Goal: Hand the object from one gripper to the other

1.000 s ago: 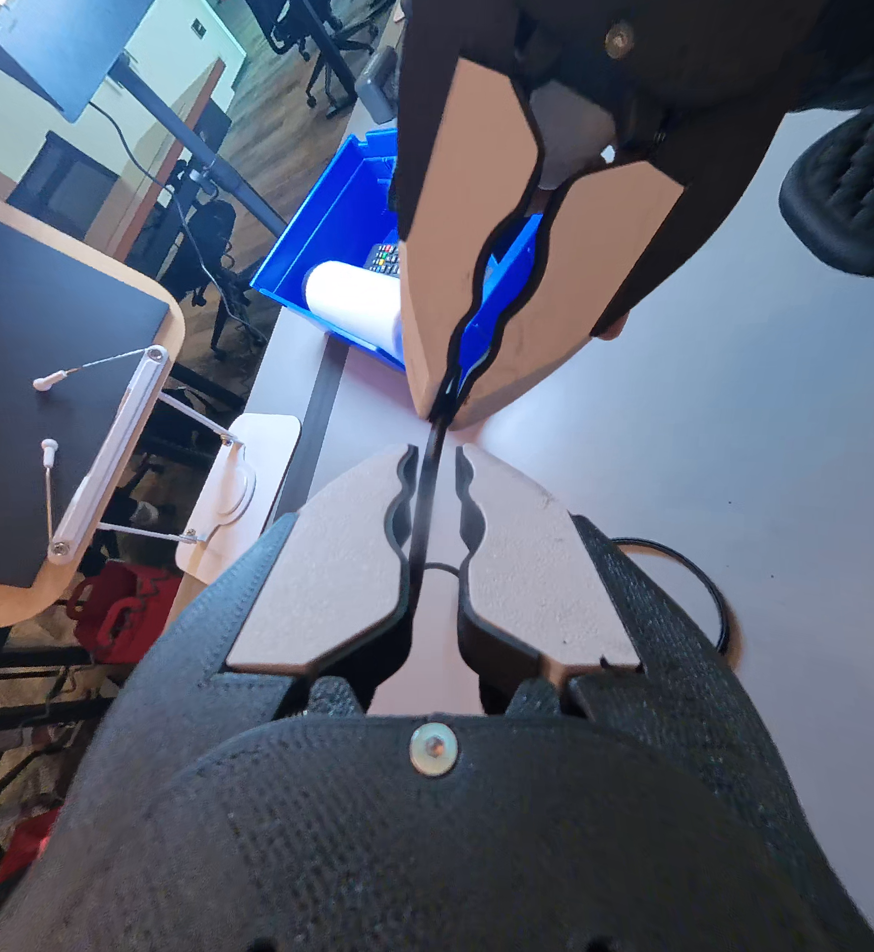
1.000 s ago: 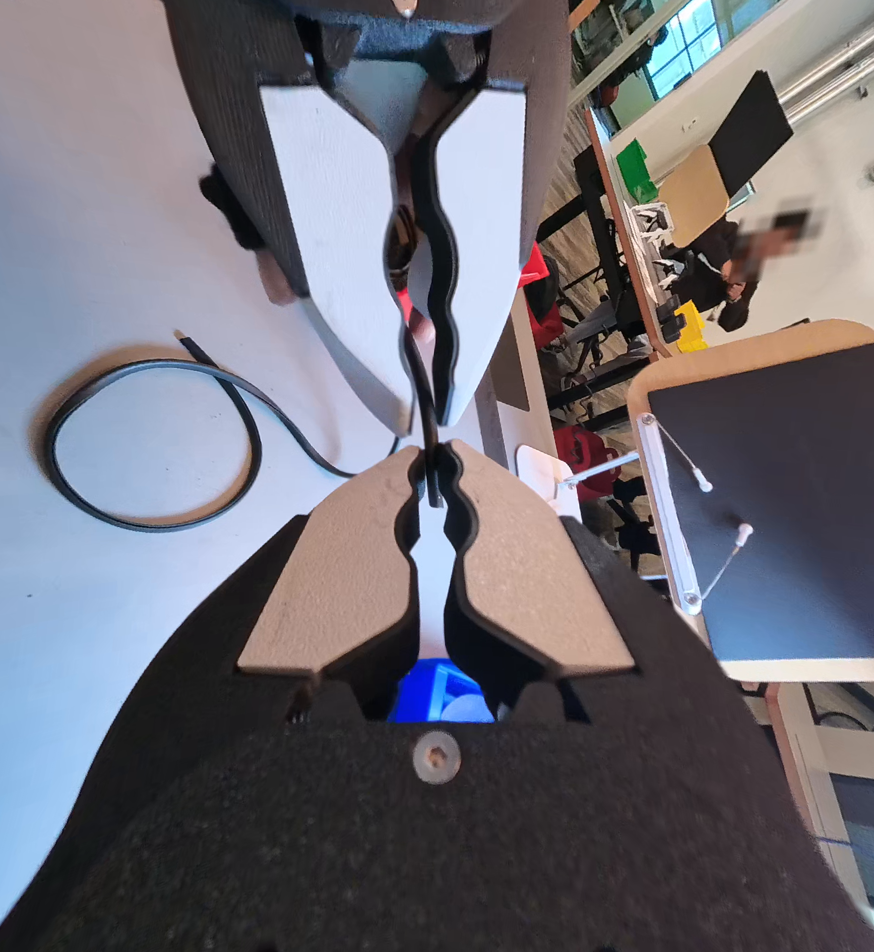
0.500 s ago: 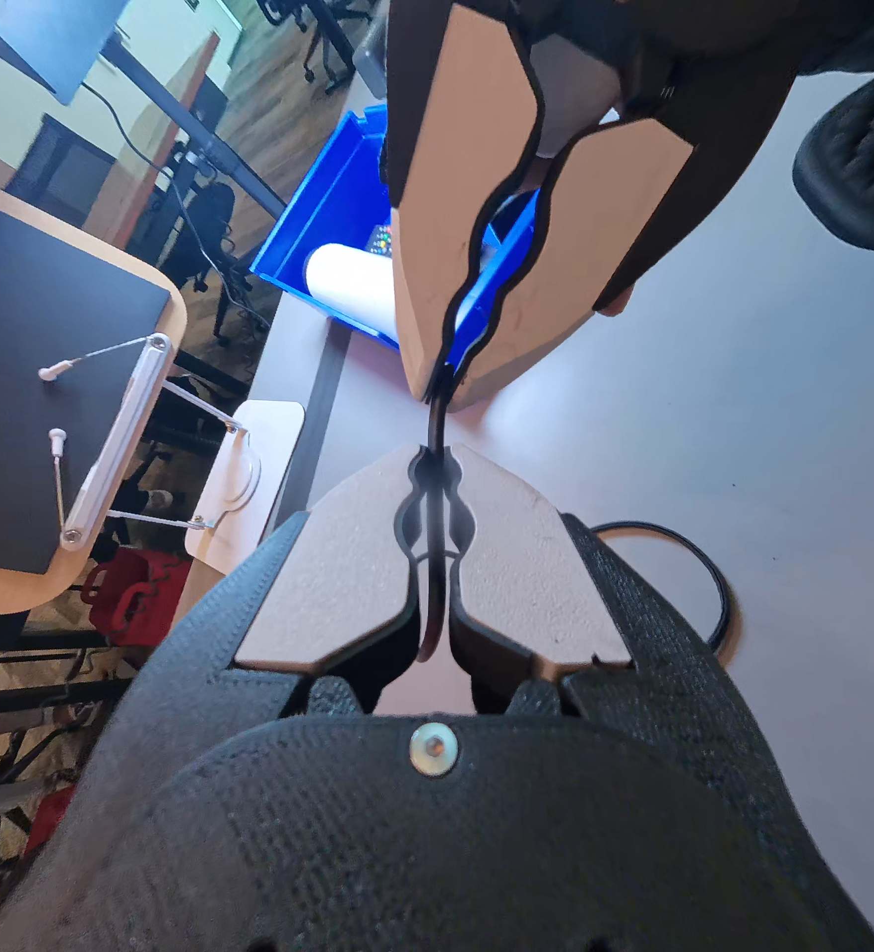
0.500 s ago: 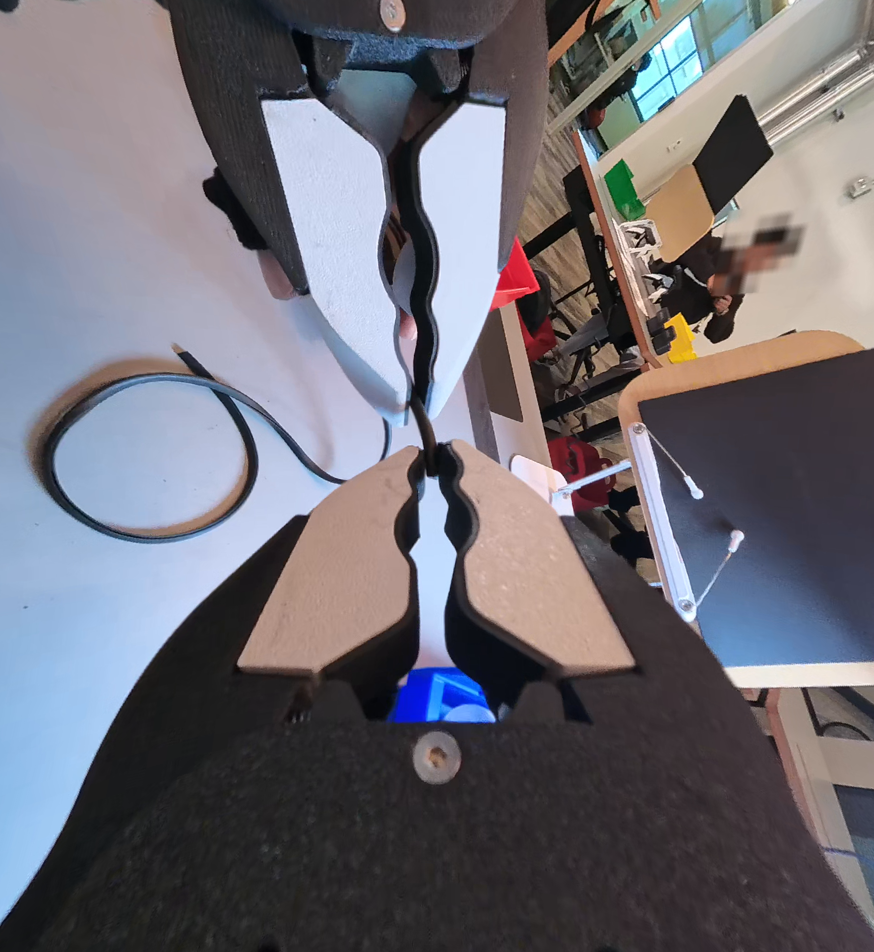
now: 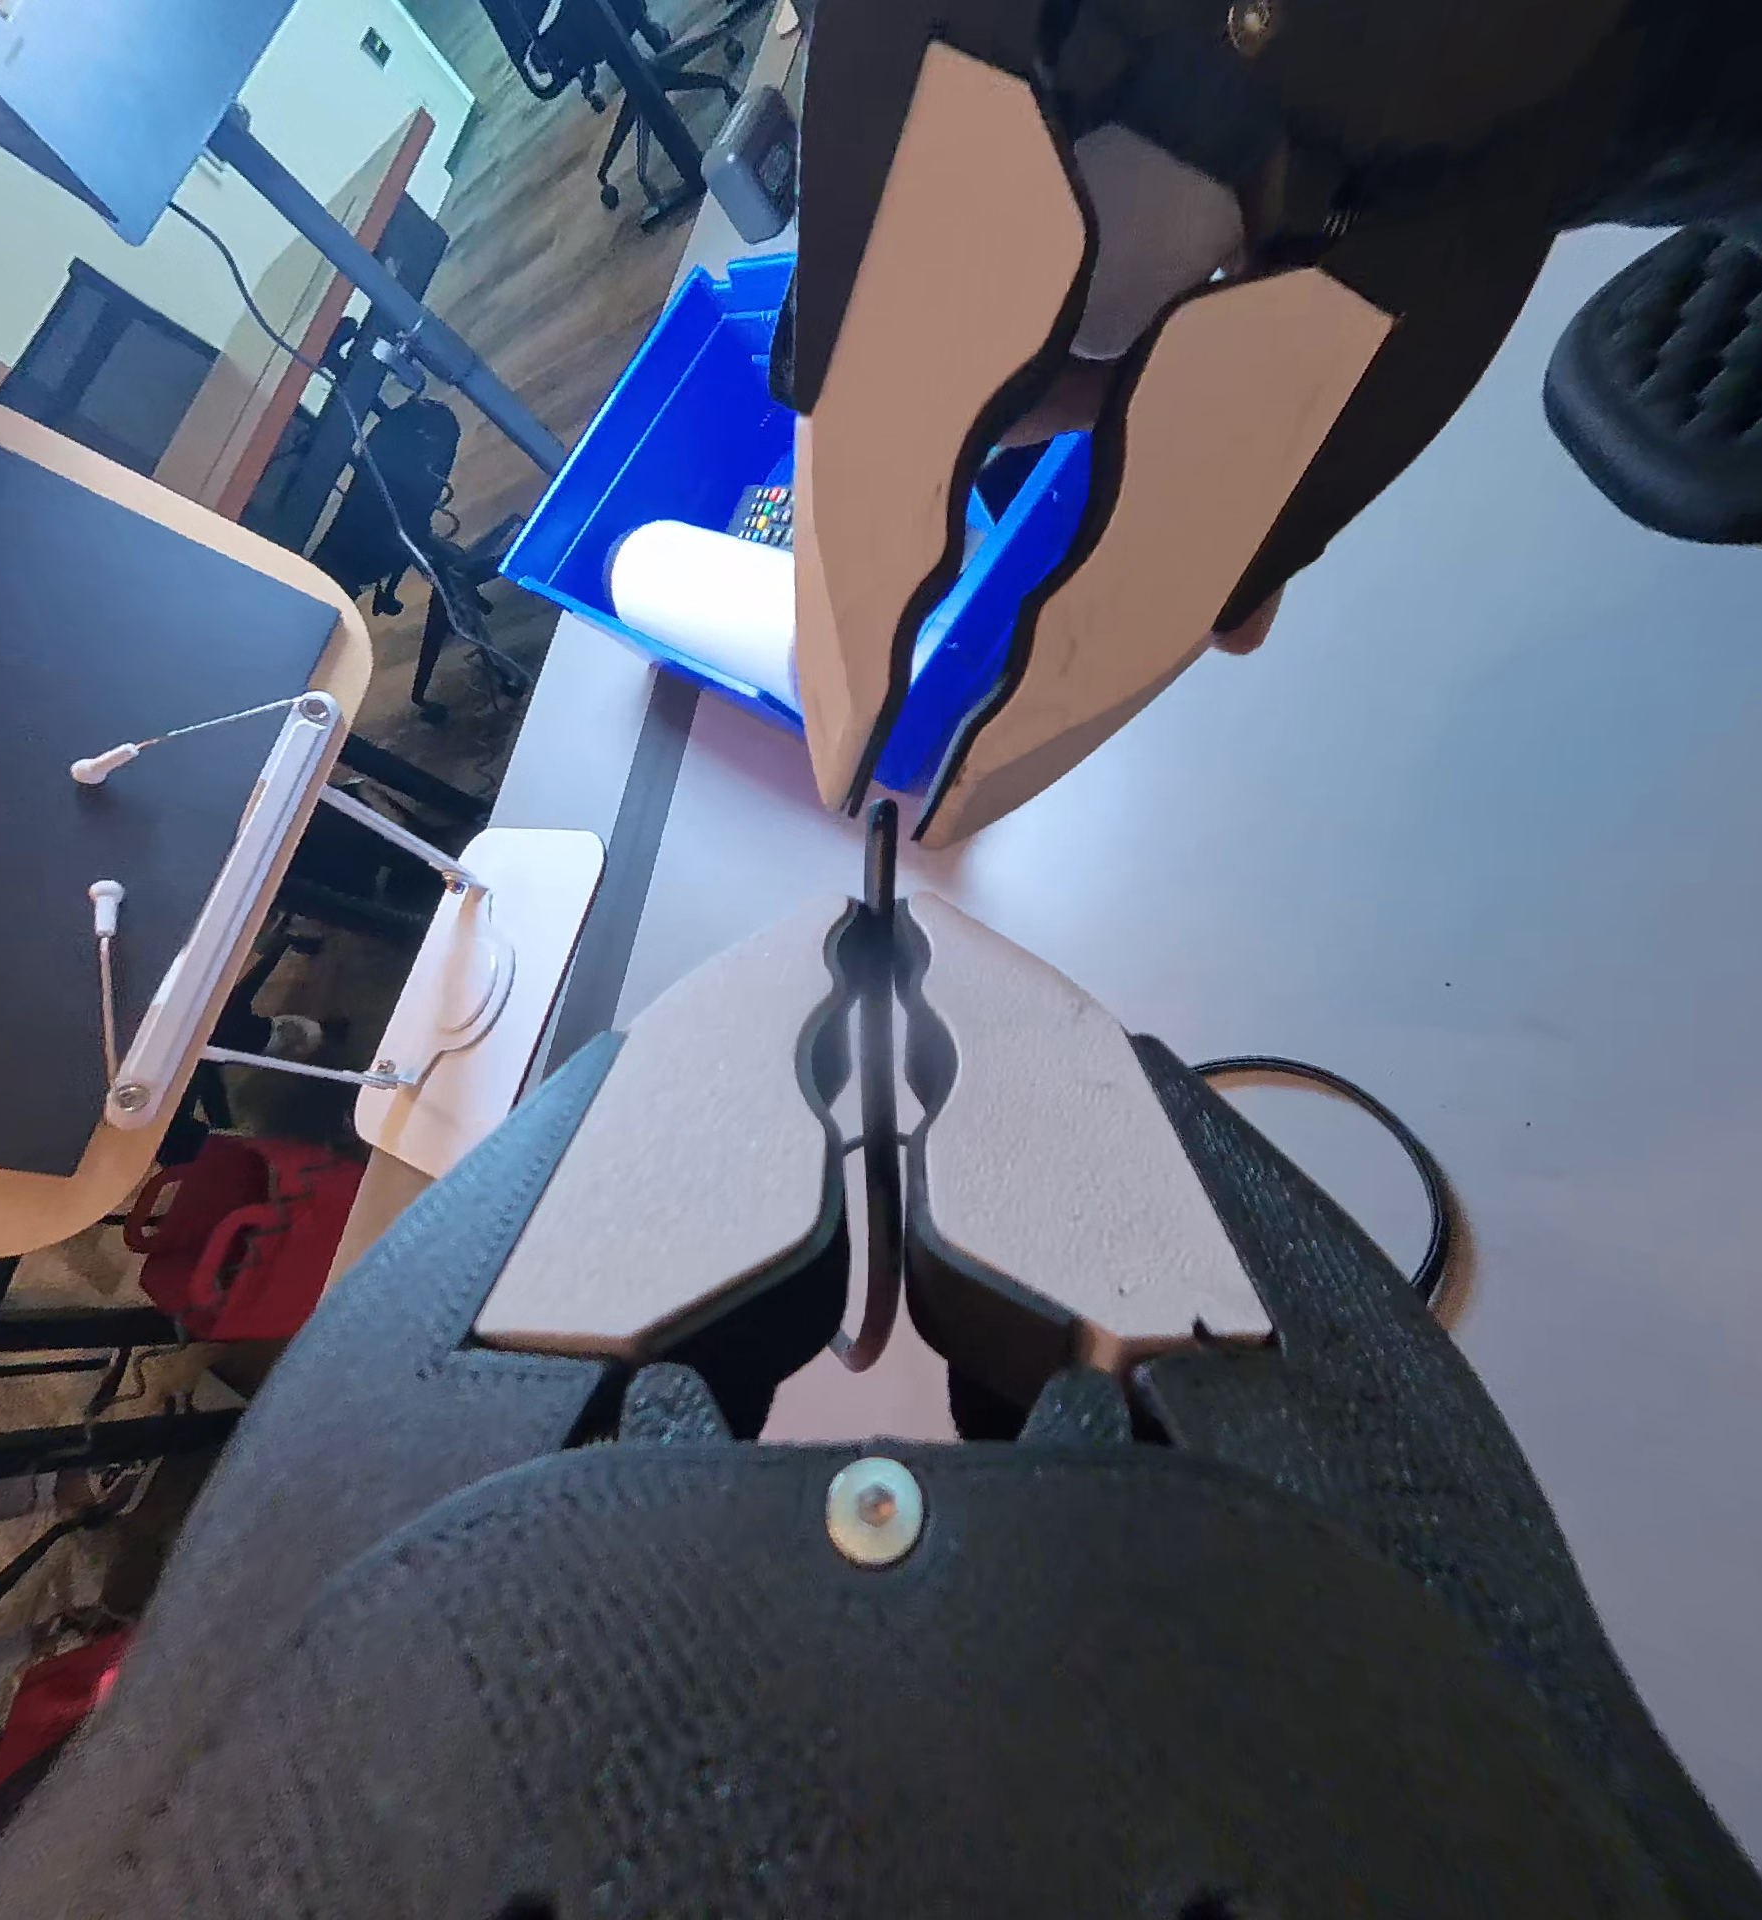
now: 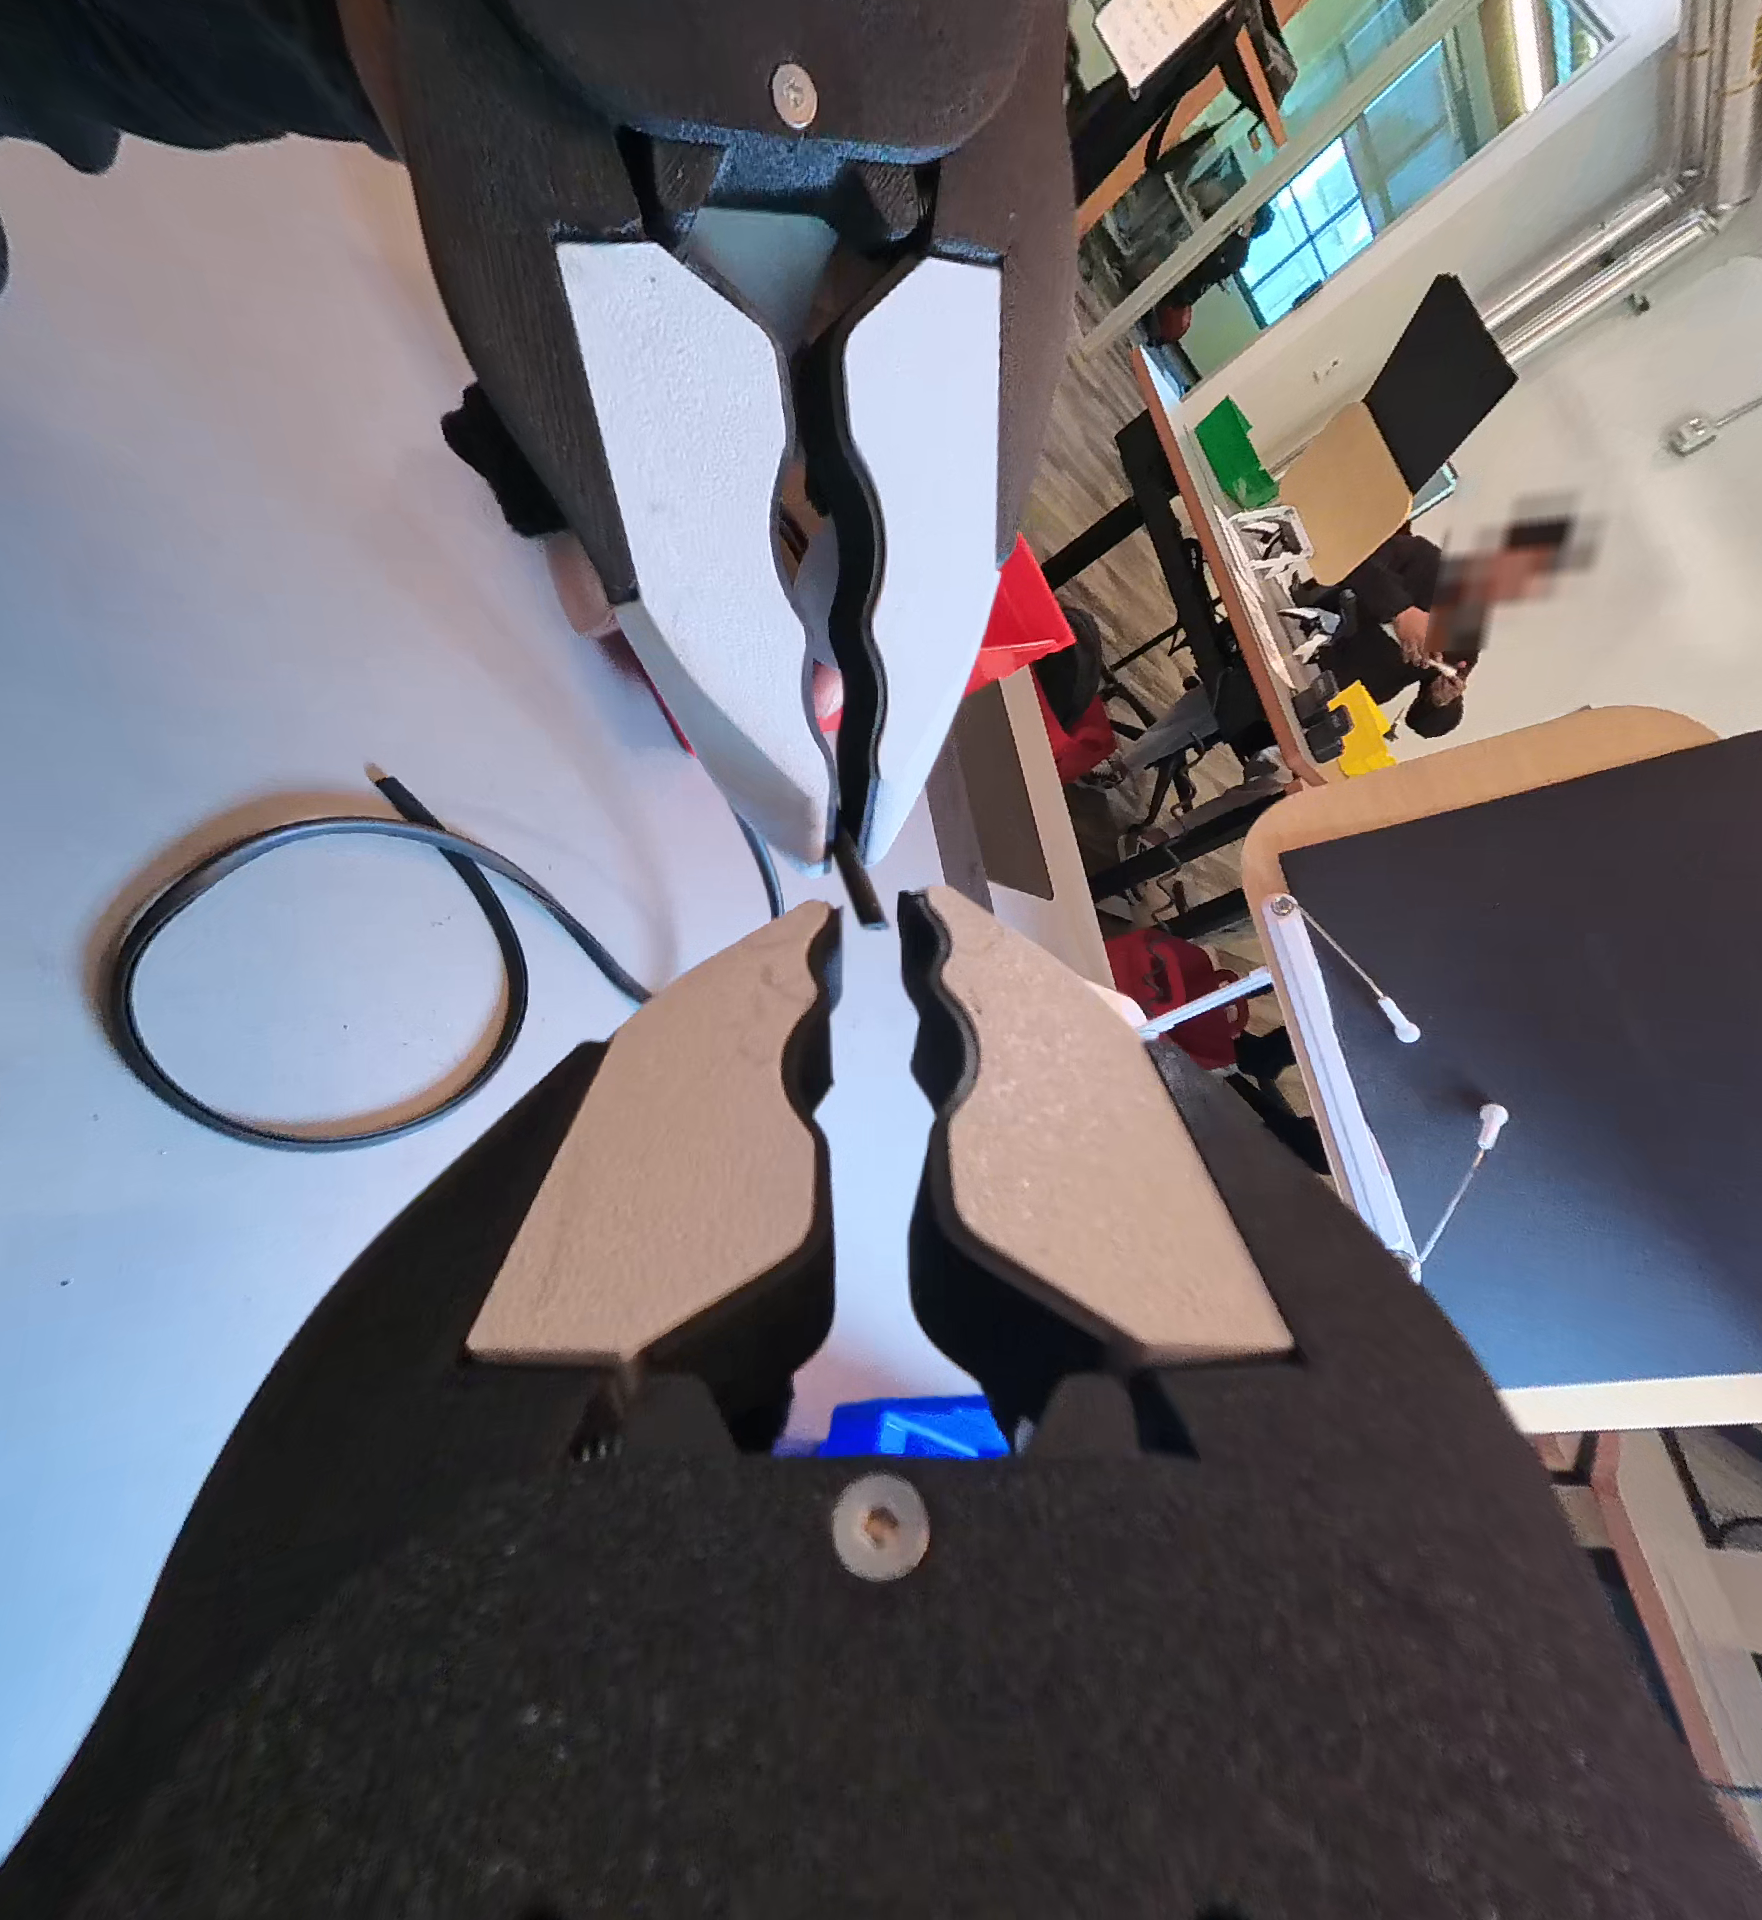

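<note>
The right tongs (image 6: 869,920), pinching the black cable (image 5: 879,868) half a second before, stood spread with its tip loose in their gap, while the left tongs (image 5: 877,914) were pressed together on it, so the handover looked essentially complete. The cable's slack lay looped on the pale table (image 6: 233,436) at 9 o'clock in the right wrist view; a blue bin (image 5: 669,457) sat at the table's far edge at 12 o'clock in the left wrist view, with office desks beyond.
</note>
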